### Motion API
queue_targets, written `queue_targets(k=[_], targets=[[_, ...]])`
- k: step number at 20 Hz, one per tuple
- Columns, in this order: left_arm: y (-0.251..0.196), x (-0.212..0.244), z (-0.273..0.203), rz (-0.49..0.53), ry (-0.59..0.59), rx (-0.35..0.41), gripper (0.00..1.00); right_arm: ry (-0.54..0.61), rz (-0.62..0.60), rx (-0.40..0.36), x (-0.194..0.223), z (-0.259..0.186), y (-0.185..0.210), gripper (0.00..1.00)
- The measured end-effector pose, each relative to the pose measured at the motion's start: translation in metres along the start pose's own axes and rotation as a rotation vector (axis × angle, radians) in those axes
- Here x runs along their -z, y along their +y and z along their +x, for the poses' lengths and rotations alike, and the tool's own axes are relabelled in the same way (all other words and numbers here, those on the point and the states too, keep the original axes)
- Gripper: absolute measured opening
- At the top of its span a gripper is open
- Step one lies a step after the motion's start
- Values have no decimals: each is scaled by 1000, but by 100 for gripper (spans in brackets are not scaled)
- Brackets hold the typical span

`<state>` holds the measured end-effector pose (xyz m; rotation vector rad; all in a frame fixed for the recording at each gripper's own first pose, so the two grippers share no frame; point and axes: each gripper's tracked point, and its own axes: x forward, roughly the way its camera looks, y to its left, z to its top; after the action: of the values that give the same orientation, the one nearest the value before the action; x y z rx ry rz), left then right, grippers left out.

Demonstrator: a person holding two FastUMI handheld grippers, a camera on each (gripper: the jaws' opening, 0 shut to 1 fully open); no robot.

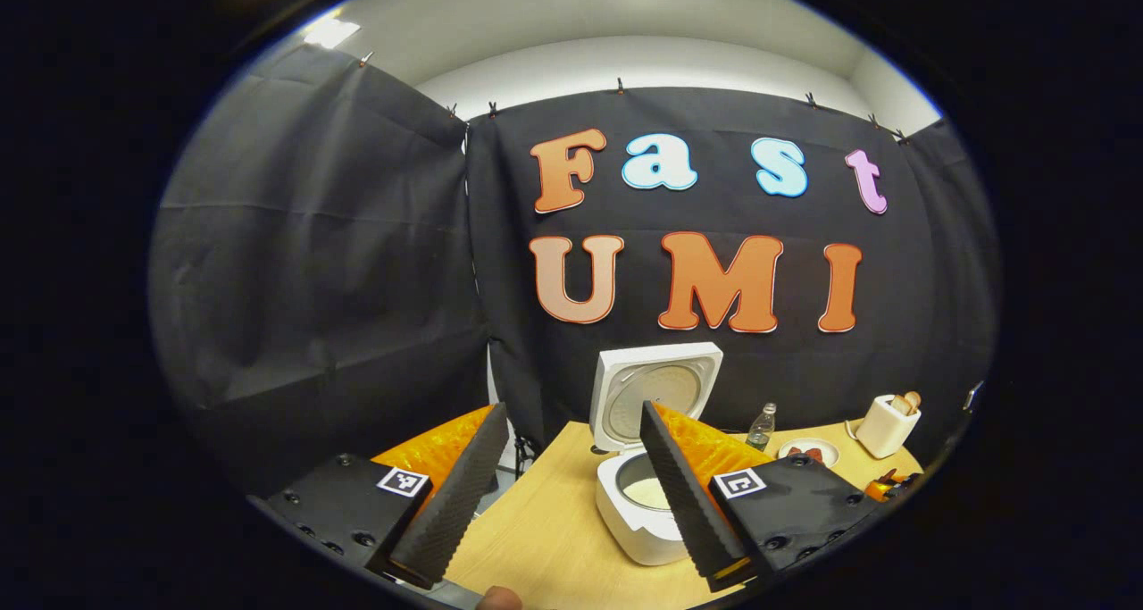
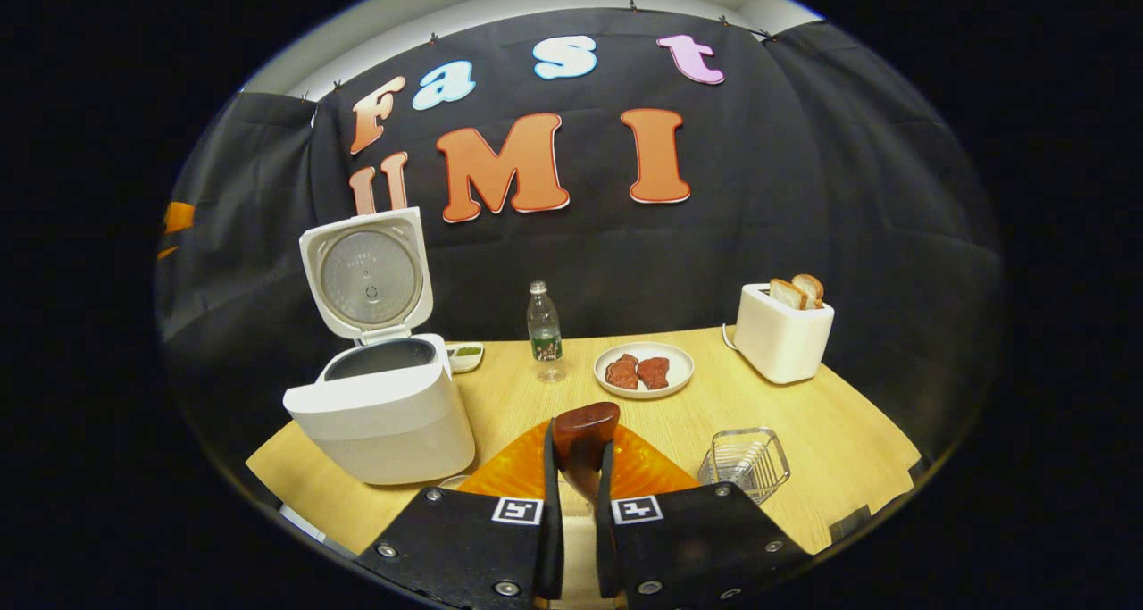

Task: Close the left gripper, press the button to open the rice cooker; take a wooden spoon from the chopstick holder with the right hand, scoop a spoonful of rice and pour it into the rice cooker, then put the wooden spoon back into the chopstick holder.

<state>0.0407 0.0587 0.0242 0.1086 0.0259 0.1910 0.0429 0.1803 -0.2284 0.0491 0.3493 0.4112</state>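
The white rice cooker (image 2: 384,413) stands open on the left of the wooden table, its lid (image 2: 366,275) upright. My right gripper (image 2: 576,494) is shut on the wooden spoon (image 2: 585,427), whose dark brown bowl sticks up between the fingers, above the table's front middle. The wire chopstick holder (image 2: 746,463) sits just right of that gripper. In the left gripper view the rice cooker (image 1: 625,525) lies close ahead with something pale in its pot. My left gripper (image 1: 571,503) is open, held above the table's left end, with its right finger (image 1: 683,494) overlapping the cooker.
A water bottle (image 2: 544,329), a plate with two brown pieces (image 2: 643,371) and a toaster holding bread (image 2: 784,329) line the back of the table (image 2: 830,440). A small dish (image 2: 464,355) sits behind the cooker. A person's fingertip (image 1: 500,599) shows at the bottom edge.
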Motion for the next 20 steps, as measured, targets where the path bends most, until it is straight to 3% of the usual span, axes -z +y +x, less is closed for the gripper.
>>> queue_targets(k=[6, 12, 20], targets=[[2, 8, -1, 14, 16, 3, 100, -42, 6, -8, 18, 0, -1, 14], [15, 23, -3, -13, 49, -19, 100, -45, 192, 22, 33, -15, -8, 14], [27, 35, -6, -45, 86, -46, 100, 9, 387, -83, 38, -17, 37, 14]])
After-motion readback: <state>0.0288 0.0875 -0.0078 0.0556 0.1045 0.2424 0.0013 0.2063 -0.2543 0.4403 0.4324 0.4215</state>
